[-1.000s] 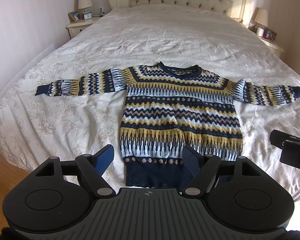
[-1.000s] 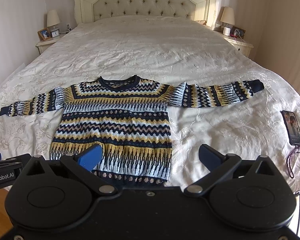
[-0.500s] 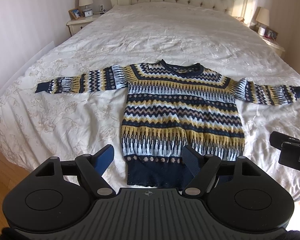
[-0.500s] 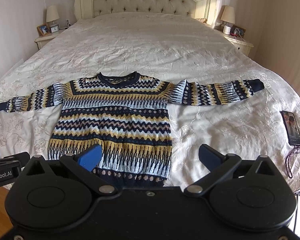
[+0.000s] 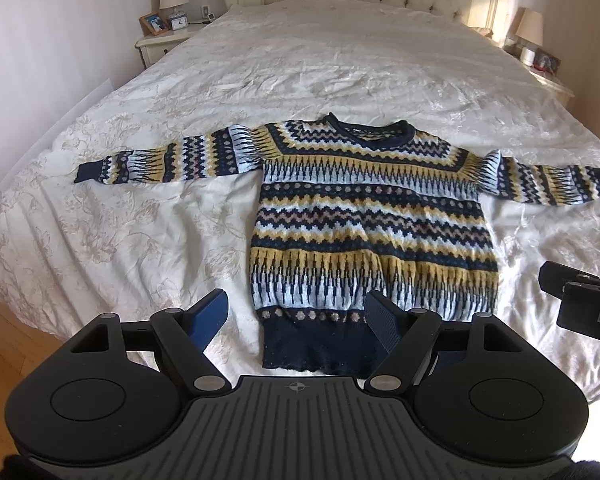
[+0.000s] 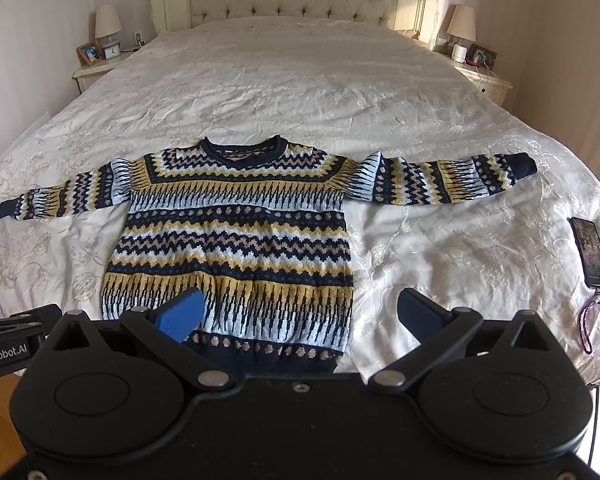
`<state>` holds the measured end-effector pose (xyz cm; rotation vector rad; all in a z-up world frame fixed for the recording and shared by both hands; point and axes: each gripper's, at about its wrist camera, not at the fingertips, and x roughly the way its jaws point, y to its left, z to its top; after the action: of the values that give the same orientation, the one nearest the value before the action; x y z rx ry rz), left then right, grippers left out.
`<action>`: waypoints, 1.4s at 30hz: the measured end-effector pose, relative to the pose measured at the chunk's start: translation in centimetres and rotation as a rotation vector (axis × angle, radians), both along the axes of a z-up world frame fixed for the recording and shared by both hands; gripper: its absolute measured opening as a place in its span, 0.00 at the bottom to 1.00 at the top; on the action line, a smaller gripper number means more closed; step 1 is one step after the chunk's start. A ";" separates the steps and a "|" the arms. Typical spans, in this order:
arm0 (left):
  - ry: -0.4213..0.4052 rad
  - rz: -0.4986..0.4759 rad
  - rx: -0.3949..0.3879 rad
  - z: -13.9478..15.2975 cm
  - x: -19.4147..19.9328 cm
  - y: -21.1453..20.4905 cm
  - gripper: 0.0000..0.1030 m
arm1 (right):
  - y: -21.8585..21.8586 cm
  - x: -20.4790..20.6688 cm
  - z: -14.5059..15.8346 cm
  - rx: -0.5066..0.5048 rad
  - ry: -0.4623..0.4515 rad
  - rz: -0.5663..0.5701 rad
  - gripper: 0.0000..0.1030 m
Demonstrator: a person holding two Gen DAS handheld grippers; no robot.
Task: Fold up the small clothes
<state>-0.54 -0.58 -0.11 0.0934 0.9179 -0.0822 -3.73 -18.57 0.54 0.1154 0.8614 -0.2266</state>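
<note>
A small knitted sweater [image 5: 372,216] [image 6: 236,240] in navy, yellow and pale blue zigzag bands lies flat on the bed, front up, both sleeves spread sideways and its navy hem toward me. My left gripper [image 5: 298,314] hovers open above the hem's left corner, nothing between its blue pads. My right gripper [image 6: 300,314] hangs open over the hem's right corner, likewise holding nothing. Each gripper's edge shows at the side of the other's view.
The bed [image 6: 300,80] is covered by a cream floral quilt with a tufted headboard behind. A phone [image 6: 590,252] with a purple strap lies on the quilt at the right edge. Nightstands with lamps stand on both sides. Wooden floor [image 5: 16,332] shows at lower left.
Both views have tilted slightly, so the sweater sits a little lower in the frames. The sweater itself has not moved and both grippers stay open.
</note>
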 end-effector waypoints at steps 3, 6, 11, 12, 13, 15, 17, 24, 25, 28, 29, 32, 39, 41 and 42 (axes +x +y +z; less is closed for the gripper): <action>0.007 0.007 0.001 -0.1 0.2 0.2 0.72 | 0.2 0.3 -0.1 0.002 0.006 0.006 0.99; 0.015 0.013 0.001 -0.2 0.6 0.6 0.72 | 0.5 0.7 -0.3 0.005 0.011 0.012 0.99; 0.031 0.019 0.007 -0.5 1.1 0.8 0.72 | 0.8 1.5 -0.6 0.011 0.025 0.022 0.99; 0.035 0.022 0.008 -0.6 1.2 0.9 0.72 | 0.9 1.6 -0.7 0.013 0.028 0.024 0.99; 0.038 0.024 0.009 -0.7 1.4 1.0 0.72 | 0.9 1.7 -0.9 0.014 0.032 0.026 0.99; 0.046 0.024 0.010 -0.8 1.6 1.1 0.72 | 1.1 2.1 -1.1 0.016 0.041 0.028 0.99; 0.053 0.027 0.012 -1.0 2.0 1.3 0.72 | 1.3 2.6 -1.2 0.018 0.047 0.033 0.99; 0.089 0.033 0.019 -1.6 3.8 1.6 0.72 | 1.6 4.5 -2.1 0.027 0.086 0.040 0.99; 0.094 0.032 0.020 -1.8 4.2 1.6 0.72 | 1.6 4.8 -2.3 0.030 0.093 0.039 0.99; 0.111 0.027 0.027 -2.2 5.5 1.5 0.72 | 1.5 6.0 -2.9 0.037 0.115 0.033 0.99; 0.117 0.025 0.031 -2.4 6.0 1.5 0.72 | 1.5 6.5 -3.1 0.038 0.123 0.031 0.99; 0.136 0.022 0.039 -2.9 7.9 1.3 0.72 | 1.3 8.1 -3.7 0.042 0.142 0.026 0.99; 0.134 0.021 0.038 -3.3 12.8 1.0 0.72 | 1.1 13.4 -5.0 0.042 0.218 0.022 0.99; 0.114 0.023 0.042 -3.3 14.4 0.8 0.72 | 1.2 15.2 -5.4 0.026 0.269 0.009 0.99; 0.111 0.025 0.051 -3.3 15.2 0.7 0.72 | 1.3 16.1 -5.7 0.014 0.302 0.001 0.99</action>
<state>14.64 0.10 -3.38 0.1258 1.0321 -0.0407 12.40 -17.27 -5.15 0.0950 1.1639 -0.2404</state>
